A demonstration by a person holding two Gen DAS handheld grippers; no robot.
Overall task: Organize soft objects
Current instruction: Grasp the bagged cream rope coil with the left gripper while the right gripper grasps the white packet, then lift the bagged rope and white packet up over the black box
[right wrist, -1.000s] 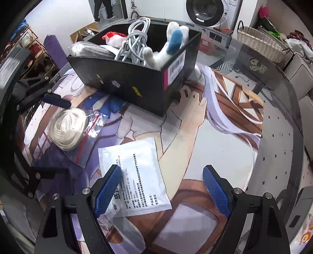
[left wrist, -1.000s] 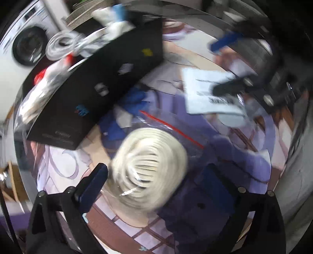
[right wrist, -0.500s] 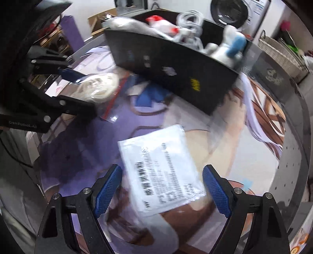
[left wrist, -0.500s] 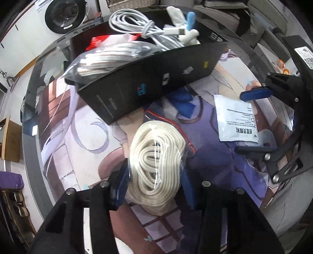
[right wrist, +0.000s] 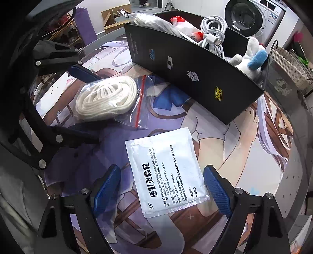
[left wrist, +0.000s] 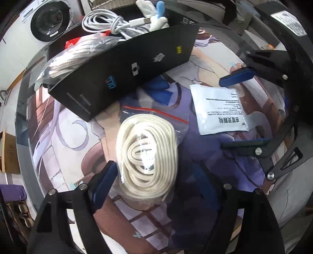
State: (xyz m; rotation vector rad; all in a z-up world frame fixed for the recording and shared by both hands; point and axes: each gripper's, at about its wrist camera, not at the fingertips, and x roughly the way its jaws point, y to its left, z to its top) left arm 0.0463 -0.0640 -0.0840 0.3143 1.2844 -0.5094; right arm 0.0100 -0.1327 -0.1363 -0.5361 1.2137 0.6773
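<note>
A coil of cream rope in a clear zip bag (left wrist: 146, 150) lies on the printed mat; it also shows in the right wrist view (right wrist: 105, 97). My left gripper (left wrist: 156, 181) is open with its fingers on either side of the coil's near end. A flat white medicine sachet (right wrist: 166, 172) lies between the open fingers of my right gripper (right wrist: 160, 187); it also shows in the left wrist view (left wrist: 219, 109). A black box (left wrist: 127, 68) behind them holds a white cable (left wrist: 113, 25), a bagged rope, a red-and-white packet and a white and blue plush toy (right wrist: 248, 56).
The printed mat (right wrist: 244, 148) covers a round glass table. A washing machine (right wrist: 246, 17) and a wicker basket (right wrist: 289, 64) stand beyond the box. Cardboard boxes (right wrist: 113, 17) and a purple roll sit on the floor past the table's edge.
My left gripper closed in around the rope coil half a second ago and has opened wider again. My right gripper has moved down over the sachet, which now lies between its fingers.
</note>
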